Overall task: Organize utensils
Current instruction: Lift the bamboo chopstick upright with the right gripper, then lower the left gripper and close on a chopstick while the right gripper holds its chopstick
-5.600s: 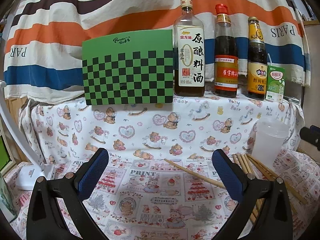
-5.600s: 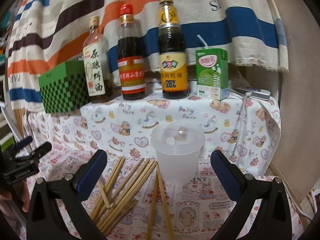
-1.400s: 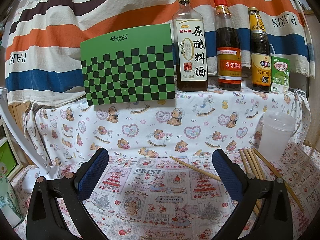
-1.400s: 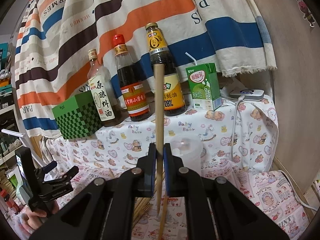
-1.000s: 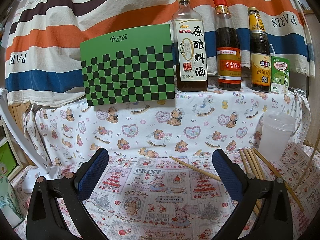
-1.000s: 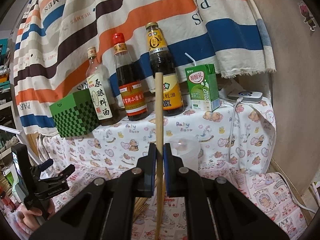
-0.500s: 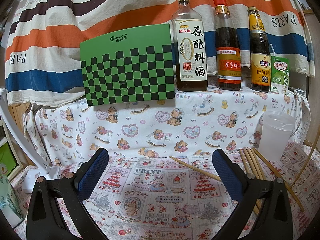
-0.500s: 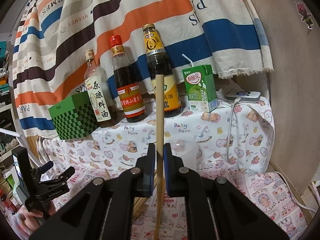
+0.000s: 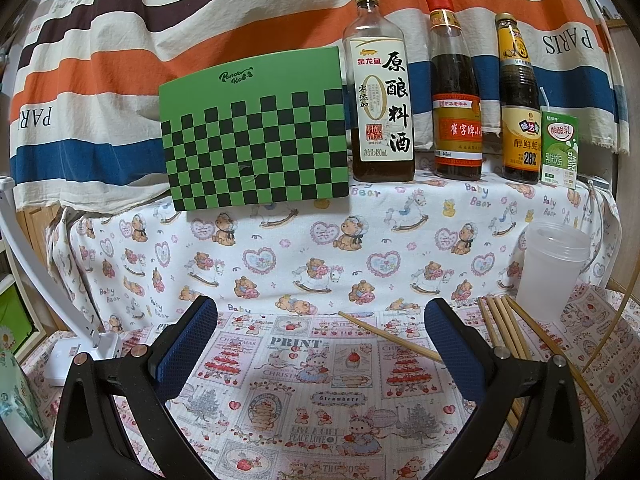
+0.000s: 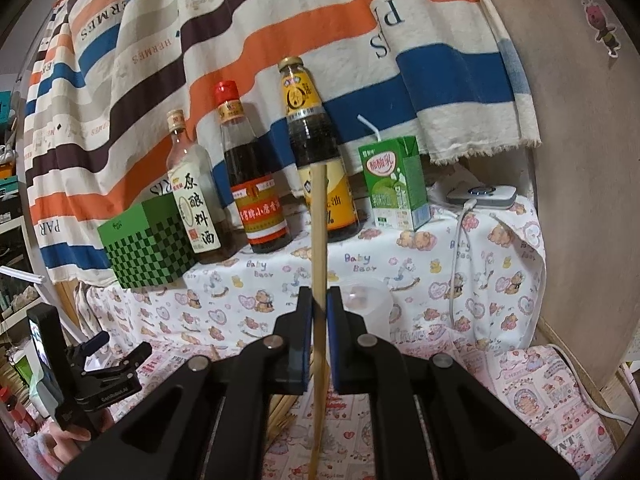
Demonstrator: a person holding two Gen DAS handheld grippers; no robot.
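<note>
The left gripper [image 9: 320, 336] hovers above the tabletop [image 9: 288, 400] with its fingers [image 9: 188, 344] spread wide and nothing between them. Beyond the left finger, on the cloth-covered shelf [image 9: 360, 208] at the back, stands a green checkered box [image 9: 256, 132]. Beyond the gap between the fingers stands a rice wine bottle [image 9: 378, 92], then a red-capped bottle [image 9: 456, 96] beyond the right finger, and further right a yellow-labelled sauce bottle [image 9: 518, 108] and a green drink carton [image 9: 559, 146]. A single chopstick [image 9: 390, 338] lies on the tabletop between the fingers, slanting toward the right finger. Just right of that finger lies a bundle of loose chopsticks [image 9: 504, 328], with a translucent plastic cup [image 9: 552, 268] standing upright just behind them.

The right gripper [image 10: 319, 316] has its fingers [image 10: 302, 320] closed on one chopstick [image 10: 319, 240], held nearly upright: its top end rises well above the fingertips in front of the yellow-labelled bottle, and its lower end hangs below them over the tabletop. Far to the left of these fingers the left gripper is seen in a person's hand [image 10: 68, 444]. The plastic cup sits just behind the right finger, partly hidden by it. More chopsticks lie on the tabletop below the left finger. On the shelf to the right of the carton rests a small white device [image 10: 482, 196] with a white cable [image 10: 456, 248] hanging over the shelf edge.
</note>
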